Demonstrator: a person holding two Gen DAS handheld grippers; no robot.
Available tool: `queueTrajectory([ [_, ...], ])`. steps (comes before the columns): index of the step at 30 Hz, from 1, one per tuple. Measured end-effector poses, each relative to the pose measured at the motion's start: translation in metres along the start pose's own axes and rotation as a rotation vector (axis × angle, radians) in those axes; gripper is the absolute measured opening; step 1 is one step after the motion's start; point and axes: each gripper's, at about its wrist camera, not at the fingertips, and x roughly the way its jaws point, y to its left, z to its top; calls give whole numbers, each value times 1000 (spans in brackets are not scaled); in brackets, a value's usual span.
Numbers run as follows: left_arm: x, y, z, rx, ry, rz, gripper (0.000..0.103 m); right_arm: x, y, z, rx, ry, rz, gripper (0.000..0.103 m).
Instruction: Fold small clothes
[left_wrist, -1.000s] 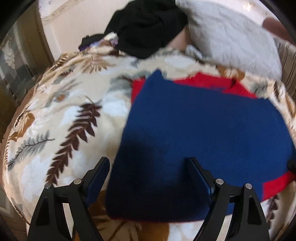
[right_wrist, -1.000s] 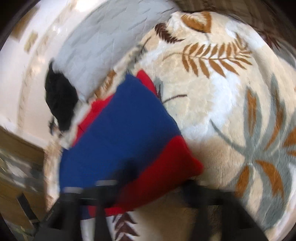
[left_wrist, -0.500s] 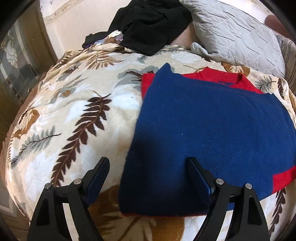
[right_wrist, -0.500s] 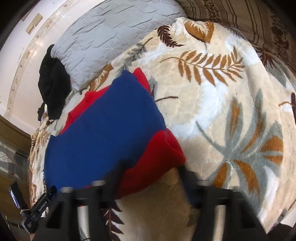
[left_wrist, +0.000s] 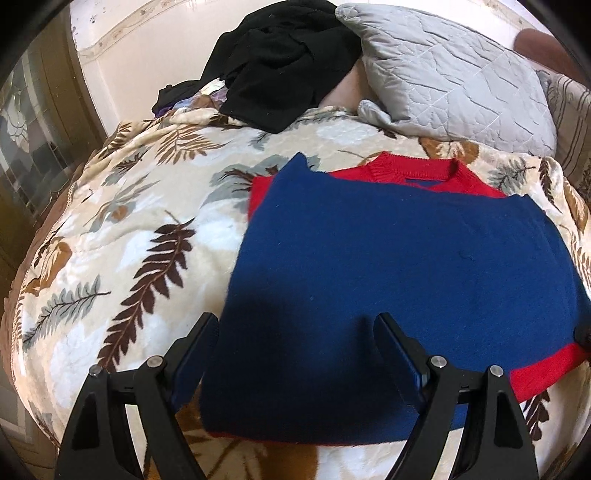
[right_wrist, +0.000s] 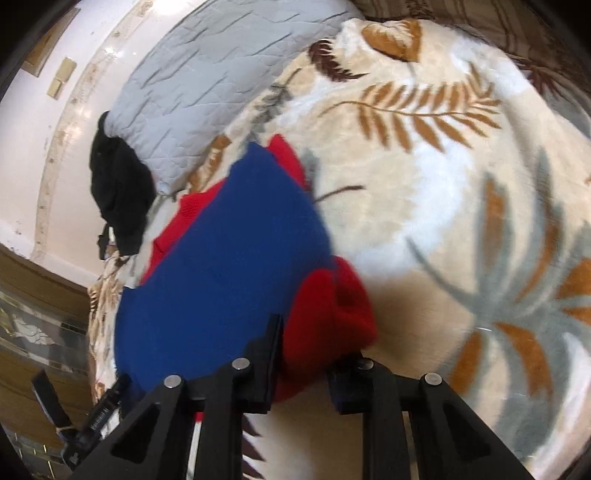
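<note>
My sweater (left_wrist: 399, 266) lies partly folded mid-frame on the bed (left_wrist: 122, 236), another fold to go. Left tool (left_wrist: 295, 332) gapes wide, empty; right tool (right_wrist: 306, 354) pinches its red corner.

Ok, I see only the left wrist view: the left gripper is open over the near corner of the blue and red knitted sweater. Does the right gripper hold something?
Observer: Yes. The right gripper has the thick red end of the blue and red knitted sweater between its fingers; fabric fills the narrow gap.
Operator: Is this end lifted from the bed?
Observer: I cannot tell. It bulges up as a bunch, and a dark shadow lies beside it on the leaf-patterned fleece blanket.
</note>
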Motion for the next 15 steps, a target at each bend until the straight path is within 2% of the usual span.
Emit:
queueTrajectory([
  [1, 1, -1, 1, -3, 2, -6, 86, -5, -1, -1, -22, -3, -9, 24],
  [2, 1, -1, 2, -5, 2, -12, 86, -11, -2, 0, -46, -2, -26, 31],
  [3, 3, -1, 3, -5, 2, -15, 86, -15, -2, 2, -65, -8, -49, 55],
  [5, 7, -2, 5, -6, 7, -19, 86, -27, 0, 11, -98, -71, -73, 91],
  [6, 8, -2, 5, -9, 8, -22, 86, -32, 3, 18, -121, -99, -59, 91],
  [10, 18, -2, 5, -7, 23, -18, 86, -9, 21, 67, -170, -65, 18, 91],
  [14, 22, 1, 5, -24, 29, -21, 86, 55, 37, 109, -239, 55, -36, 90],
  [15, 23, 1, 5, -21, 30, -20, 86, 67, 40, 113, -253, 99, -36, 85],
])
